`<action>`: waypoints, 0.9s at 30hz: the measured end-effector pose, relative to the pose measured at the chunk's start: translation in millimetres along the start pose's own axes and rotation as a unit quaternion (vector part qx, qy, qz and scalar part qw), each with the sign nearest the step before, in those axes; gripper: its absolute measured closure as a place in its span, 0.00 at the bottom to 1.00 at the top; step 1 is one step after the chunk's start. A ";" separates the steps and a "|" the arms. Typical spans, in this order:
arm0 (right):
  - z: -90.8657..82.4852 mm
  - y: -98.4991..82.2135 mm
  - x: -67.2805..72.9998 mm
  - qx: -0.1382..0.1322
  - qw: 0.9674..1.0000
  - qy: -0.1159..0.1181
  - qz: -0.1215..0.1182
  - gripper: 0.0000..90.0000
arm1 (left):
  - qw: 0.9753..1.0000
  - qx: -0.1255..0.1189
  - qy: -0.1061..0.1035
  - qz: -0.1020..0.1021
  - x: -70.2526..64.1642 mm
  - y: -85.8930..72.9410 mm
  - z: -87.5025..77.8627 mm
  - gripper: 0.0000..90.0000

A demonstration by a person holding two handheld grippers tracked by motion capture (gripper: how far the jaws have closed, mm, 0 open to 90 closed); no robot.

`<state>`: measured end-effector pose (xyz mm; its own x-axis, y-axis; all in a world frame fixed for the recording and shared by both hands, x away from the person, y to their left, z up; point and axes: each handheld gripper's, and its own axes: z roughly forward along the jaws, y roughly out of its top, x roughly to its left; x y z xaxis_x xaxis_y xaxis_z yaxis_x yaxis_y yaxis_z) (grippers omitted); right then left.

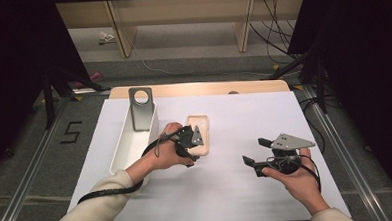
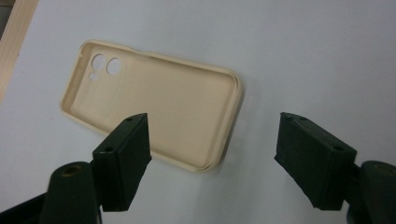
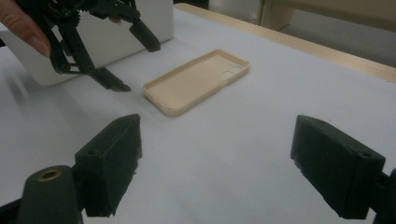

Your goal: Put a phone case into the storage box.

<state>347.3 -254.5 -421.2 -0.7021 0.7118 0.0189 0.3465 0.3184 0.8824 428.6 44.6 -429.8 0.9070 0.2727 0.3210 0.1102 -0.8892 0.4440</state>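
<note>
Beige case: soft-looking phone case [image 1: 198, 135], lying open side up on the white table cover [image 1: 237, 189], camera cutouts at the far end, just right of the white bin [image 1: 130, 143].
Case up close: in the left gripper view the phone case [image 2: 159, 116] sits flat, near corner between the two black jaws but lower than them, not touched by either pad.
Left gripper: left gripper [image 1: 188, 146] hovering right over the near end of the case, jaws apart, nothing pinched; seen from the right gripper view as the left gripper [image 3: 119, 60] with tips just off the case's near corner.
Right gripper: right gripper [image 1: 256, 153] held well apart from the case, over bare table cover, jaws spread wide, empty.
Bin: long white bin along the left side, grey metal plate with a round hole [image 1: 141, 108] standing upright at its far end.
Table edge: wooden strip [image 1: 198, 89] showing past the far edge of the cover.
</note>
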 end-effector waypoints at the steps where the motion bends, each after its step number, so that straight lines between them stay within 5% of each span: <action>1: -0.1 0.0 0.0 0.000 1.000 0.000 0.000 0.19 | 1.000 0.004 -0.002 0.004 1.3 0.3 1.5 0.30; 27: -0.4 -0.1 -0.5 -0.002 1.000 0.000 0.000 0.19 | 0.996 0.054 0.010 0.075 3.1 2.5 37.2 0.33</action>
<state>347.3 -255.2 -421.1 -0.7023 0.7116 0.0201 0.3450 0.3156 0.8840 446.8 29.6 -458.9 0.9087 0.1407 0.3930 0.0193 -0.9546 0.2973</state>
